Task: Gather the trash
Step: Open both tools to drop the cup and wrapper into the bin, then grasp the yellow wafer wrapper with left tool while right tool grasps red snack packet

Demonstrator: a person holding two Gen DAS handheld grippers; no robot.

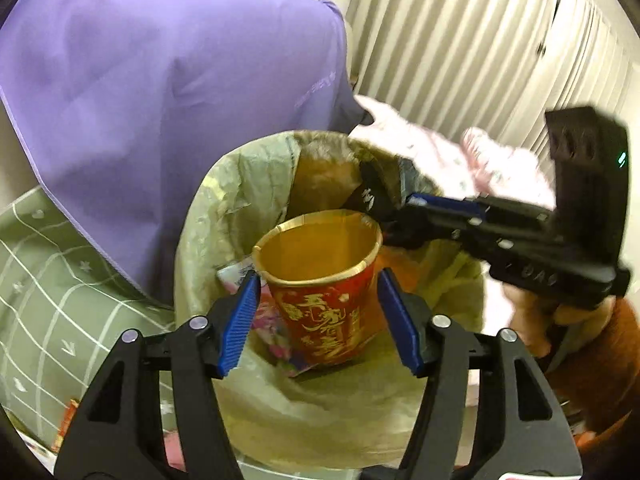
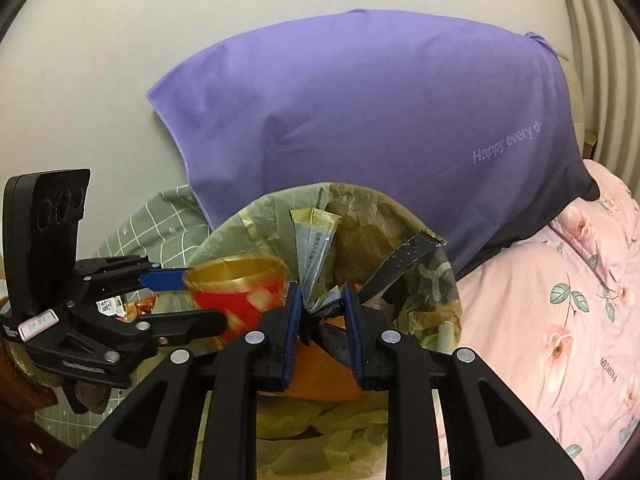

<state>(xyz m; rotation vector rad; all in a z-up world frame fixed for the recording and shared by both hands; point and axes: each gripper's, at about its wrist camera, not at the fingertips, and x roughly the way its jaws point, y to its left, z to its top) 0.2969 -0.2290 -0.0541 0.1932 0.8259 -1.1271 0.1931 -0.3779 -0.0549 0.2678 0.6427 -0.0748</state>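
Observation:
A red paper cup (image 1: 320, 284) with gold lettering and a gold inside sits upright between my left gripper's (image 1: 318, 320) open fingers, over the mouth of a bin lined with a yellowish bag (image 1: 224, 216). The blue pads stand just off the cup's sides. In the right wrist view the cup (image 2: 236, 288) is motion-blurred beside the left gripper (image 2: 180, 300). My right gripper (image 2: 320, 312) is shut on crumpled wrappers (image 2: 314, 252), a silver-and-gold one and a black one (image 2: 400, 264), held over the bin (image 2: 360, 216).
A purple pillow (image 2: 380, 120) leans on the wall behind the bin. A pink floral quilt (image 2: 560, 300) lies to the right, a green checked cloth (image 1: 48, 280) to the left. White vertical blinds (image 1: 480, 40) hang behind.

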